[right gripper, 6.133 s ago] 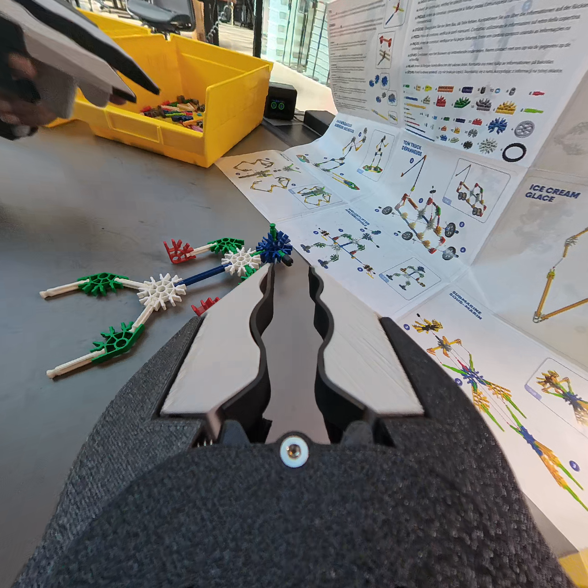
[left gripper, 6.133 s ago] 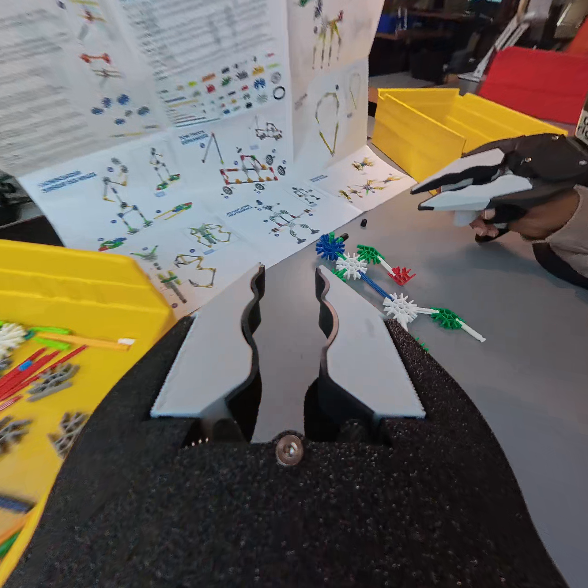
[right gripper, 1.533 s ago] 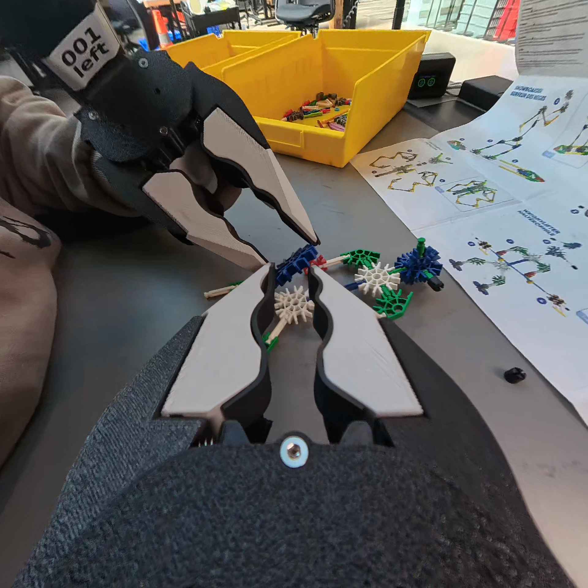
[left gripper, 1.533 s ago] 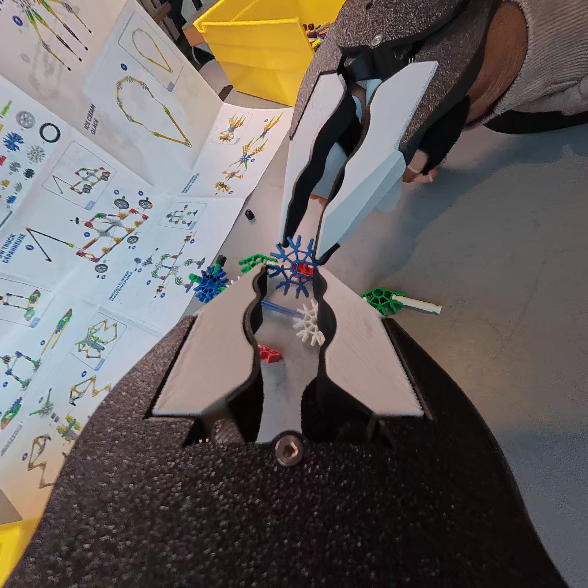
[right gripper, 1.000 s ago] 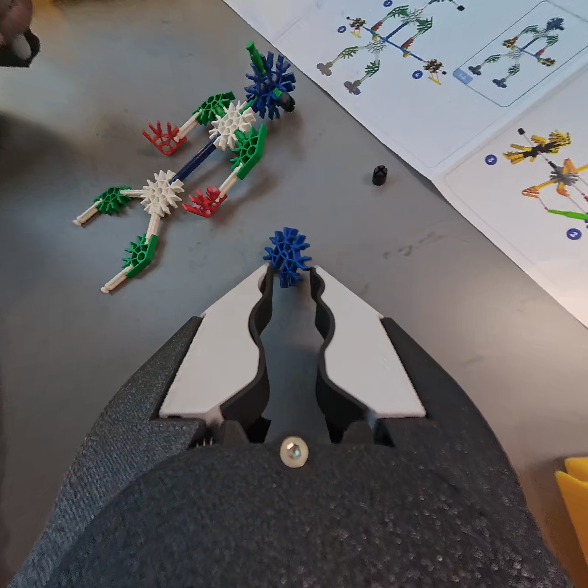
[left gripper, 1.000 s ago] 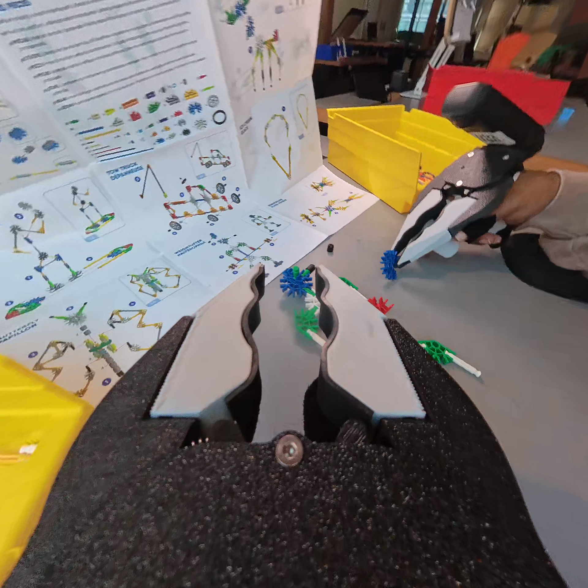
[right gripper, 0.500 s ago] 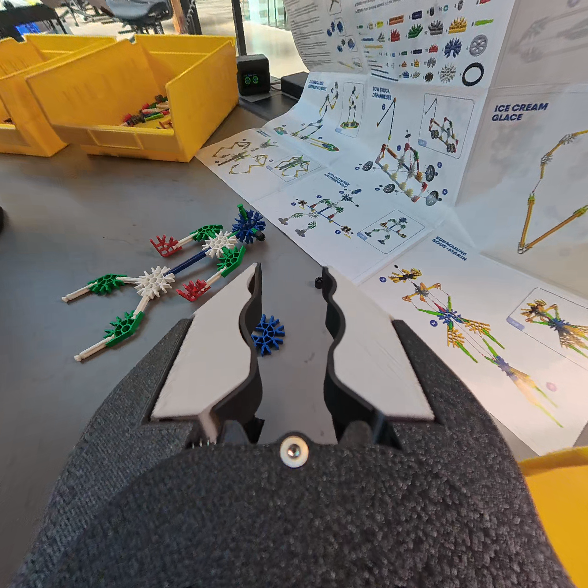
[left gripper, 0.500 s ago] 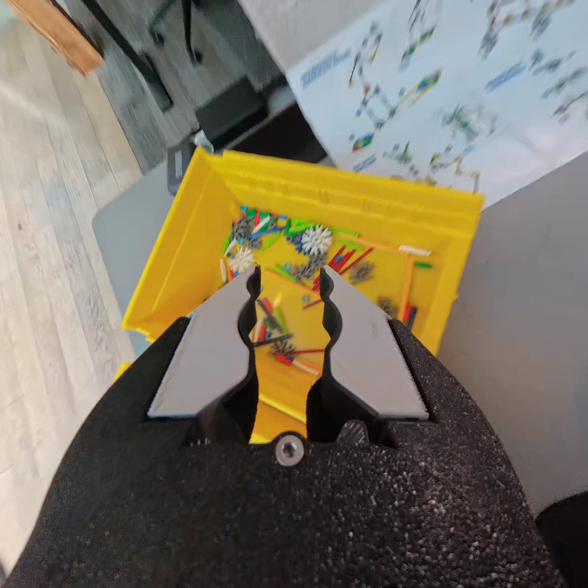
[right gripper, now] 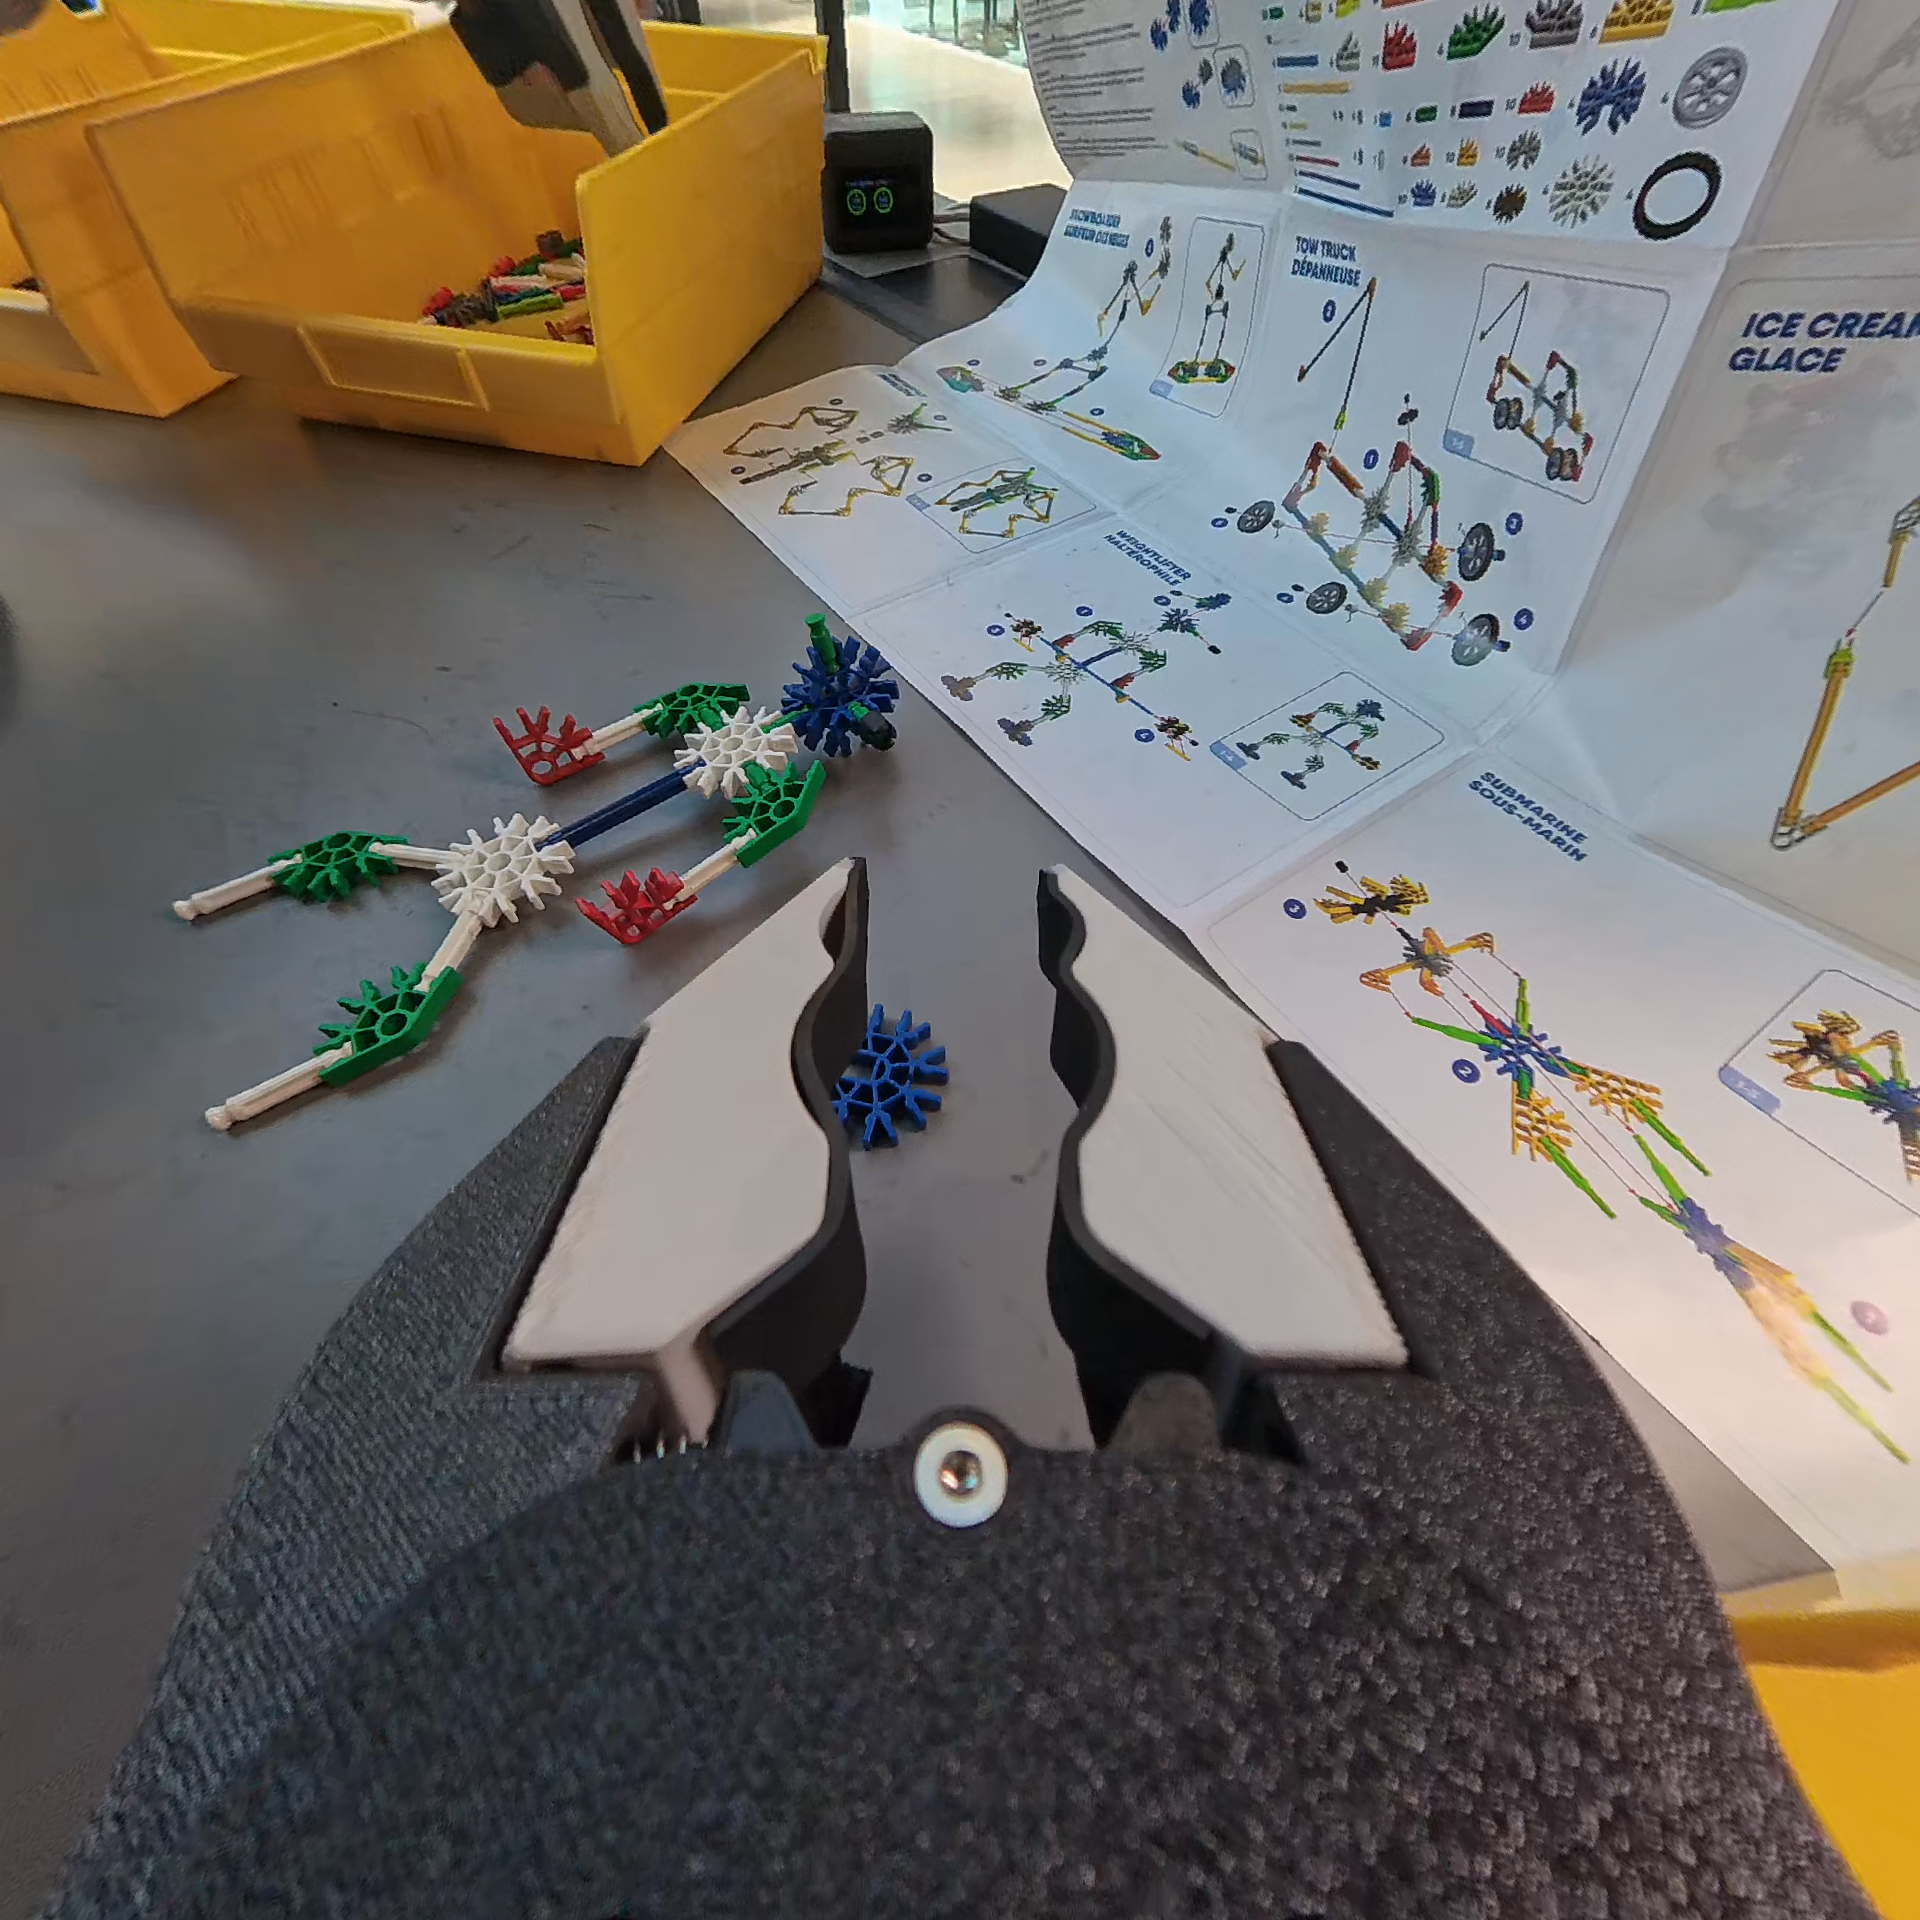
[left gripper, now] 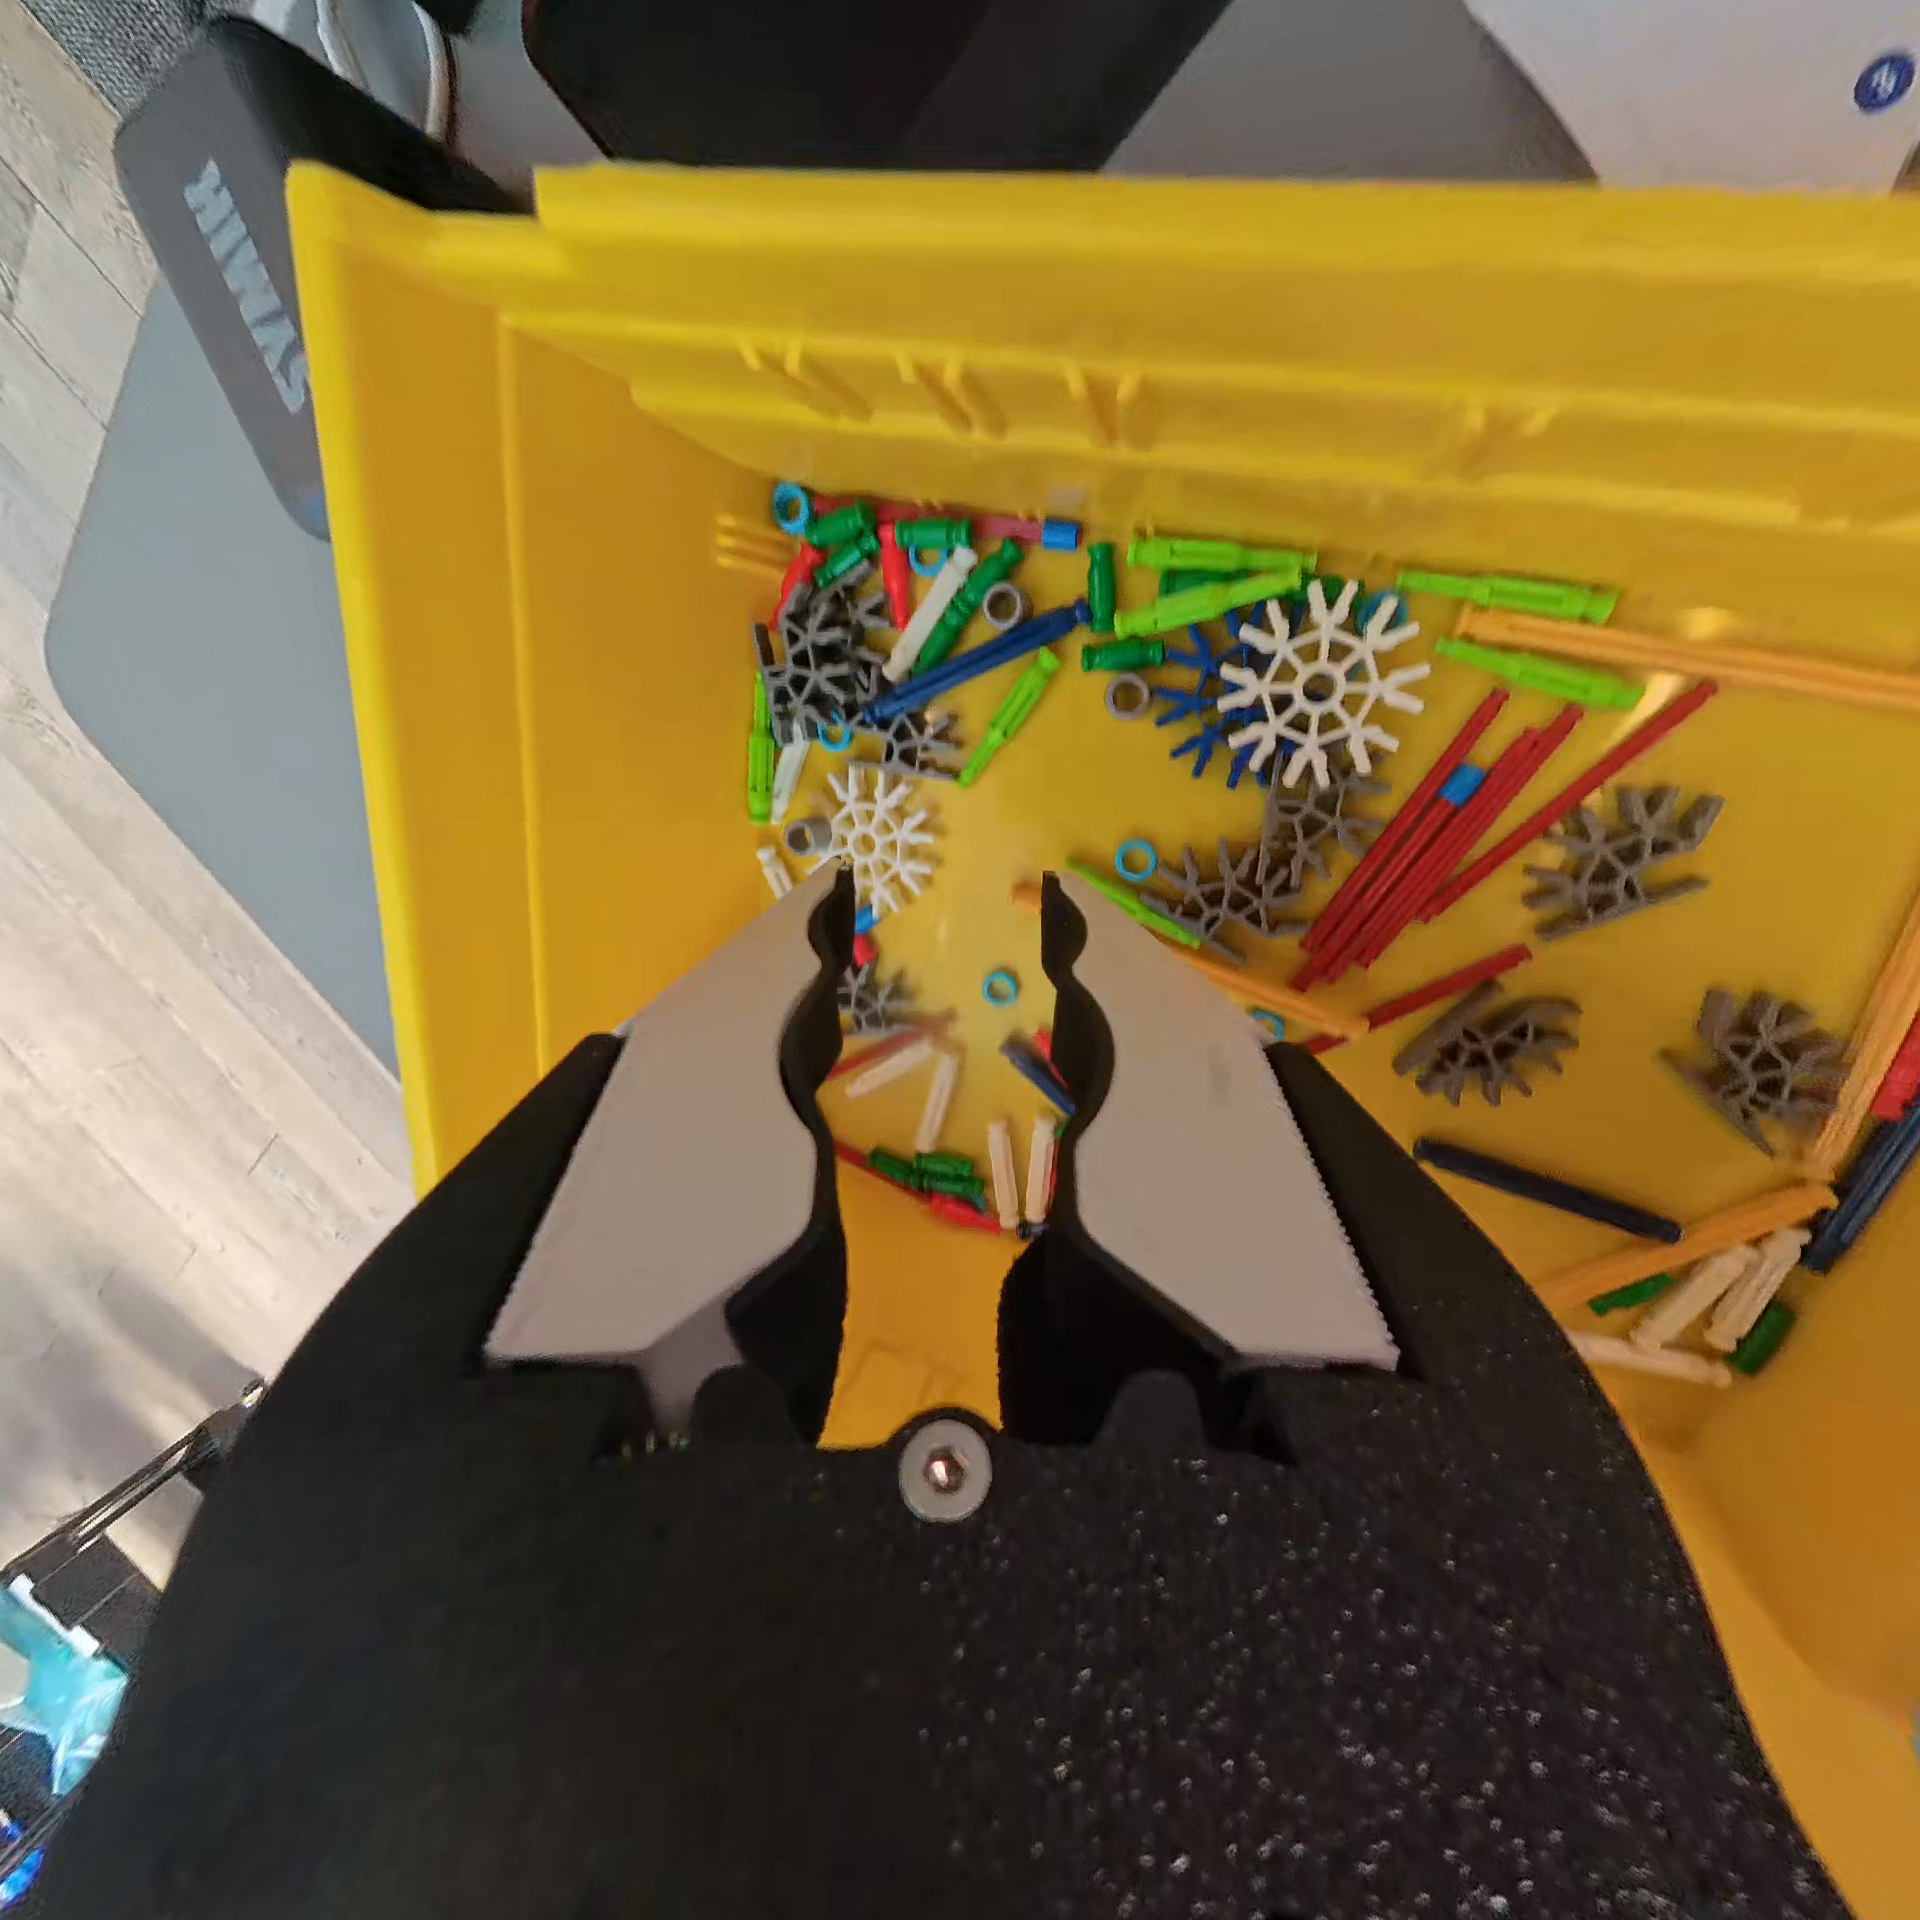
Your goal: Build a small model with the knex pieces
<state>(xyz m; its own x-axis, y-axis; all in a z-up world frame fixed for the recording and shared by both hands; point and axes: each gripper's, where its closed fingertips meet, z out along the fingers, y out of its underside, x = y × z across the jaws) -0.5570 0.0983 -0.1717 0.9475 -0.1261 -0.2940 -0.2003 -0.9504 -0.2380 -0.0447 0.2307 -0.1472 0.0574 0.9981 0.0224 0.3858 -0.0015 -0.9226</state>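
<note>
My left gripper (left gripper: pixel 945 888) is open and empty, pointing down into a yellow bin (left gripper: pixel 468 644) of loose construction-toy rods and snowflake connectors; a small white connector (left gripper: pixel 883 836) lies just beyond its left fingertip. My right gripper (right gripper: pixel 948 873) is open and empty above the grey table. A loose blue snowflake connector (right gripper: pixel 891 1075) lies on the table between its fingers, close to the left one. A built figure of white, green, red and blue connectors (right gripper: pixel 540 842) lies flat ahead to the left. The left gripper (right gripper: pixel 582 62) shows far off above the bin (right gripper: pixel 665 260).
A folded instruction sheet (right gripper: pixel 1403 520) stands and lies along the right of the table. A second yellow bin (right gripper: pixel 62 312) sits left of the first, and another yellow edge (right gripper: pixel 1829 1714) shows at lower right. A small black device (right gripper: pixel 878 182) stands behind the bins. The gap from one gripper's tips to the other's is roughly 55 cm.
The left gripper has moved in closer over the bin, now looking straight down at the parts. The right gripper stays open over the blue connector it let go of a second ago.
</note>
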